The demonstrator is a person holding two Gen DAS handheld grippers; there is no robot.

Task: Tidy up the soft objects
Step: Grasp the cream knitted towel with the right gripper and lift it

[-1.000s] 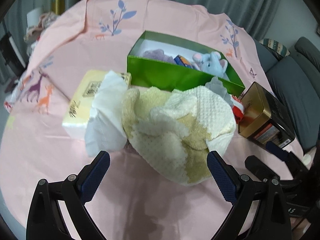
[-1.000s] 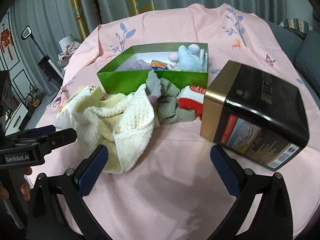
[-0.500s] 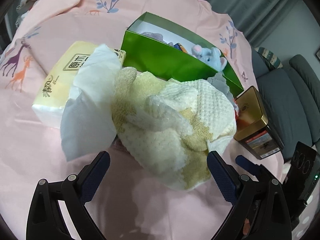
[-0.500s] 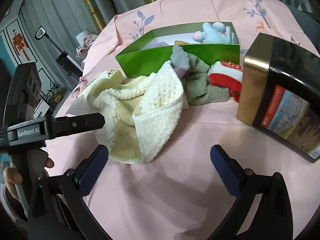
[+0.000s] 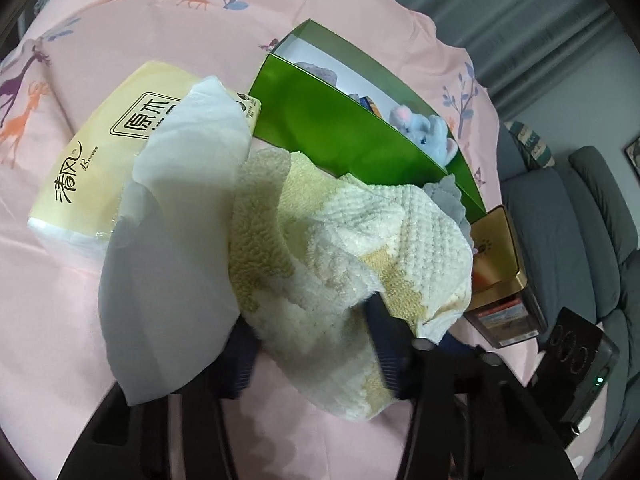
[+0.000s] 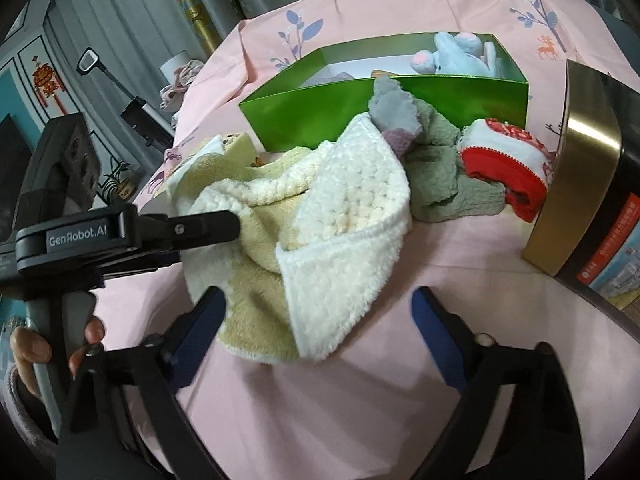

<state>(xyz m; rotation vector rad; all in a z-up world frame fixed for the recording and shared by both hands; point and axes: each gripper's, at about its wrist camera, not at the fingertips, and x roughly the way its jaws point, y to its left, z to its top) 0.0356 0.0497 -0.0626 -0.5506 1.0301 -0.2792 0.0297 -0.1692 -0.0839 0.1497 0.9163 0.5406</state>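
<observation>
A cream and yellow towel [image 5: 340, 248] lies crumpled on the pink cloth in front of a green box [image 5: 340, 136]. My left gripper [image 5: 312, 352] is closing on the towel's near fold, and both pads press into the pile. In the right wrist view its upper finger [image 6: 208, 222] digs into the towel [image 6: 320, 208] from the left. My right gripper [image 6: 318, 320] is also closing, with the towel's white corner between its fingers. The right pad stands apart from the towel. A blue plush toy [image 6: 452, 56] sits inside the green box [image 6: 320, 112].
A yellow tissue pack [image 5: 100, 152] with a white tissue [image 5: 180, 220] pulled out lies left of the towel. A grey-green cloth [image 6: 440, 168] and a red-and-white sock [image 6: 508, 160] rest by the box. A gold and black tin [image 6: 592, 168] stands on the right. A hand [image 6: 28, 348] holds the left gripper.
Both grippers moved down and forward onto the towel. The left jaws narrowed from wide open until they grip its near fold. The right jaws narrowed around its white corner.
</observation>
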